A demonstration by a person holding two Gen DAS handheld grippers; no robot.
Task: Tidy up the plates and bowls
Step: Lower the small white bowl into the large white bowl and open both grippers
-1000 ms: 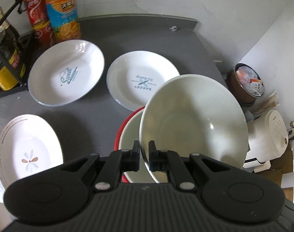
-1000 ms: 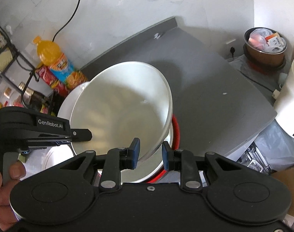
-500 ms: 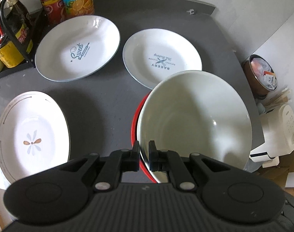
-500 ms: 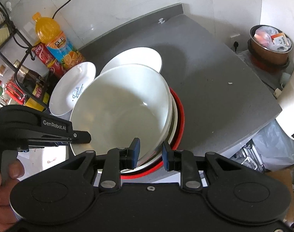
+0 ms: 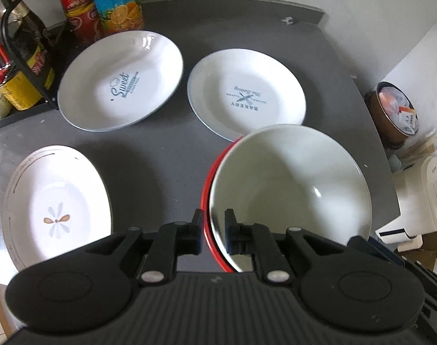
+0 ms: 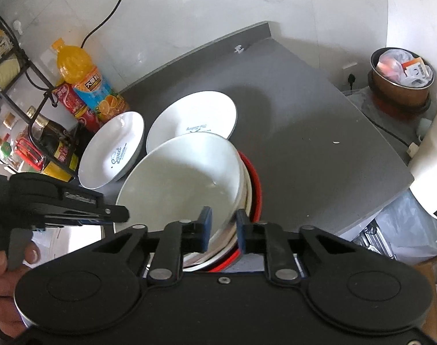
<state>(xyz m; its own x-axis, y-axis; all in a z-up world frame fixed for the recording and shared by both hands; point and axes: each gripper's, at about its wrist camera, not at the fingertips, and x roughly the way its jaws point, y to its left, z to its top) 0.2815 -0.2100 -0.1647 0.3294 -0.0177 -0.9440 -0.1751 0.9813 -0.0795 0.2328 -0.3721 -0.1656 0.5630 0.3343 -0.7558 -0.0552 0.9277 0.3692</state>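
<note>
Two tongs straddle the rim of the white bowl, which sits nested on a stack with a red bowl at the worktop's near edge. My left tongs are opening, its fingers either side of the rim with a gap showing, while my right tongs are closing narrow on the rim's opposite side. Three plates lie apart on the worktop: "Sweet" plate, "Bakery" plate, and flower plate.
</note>
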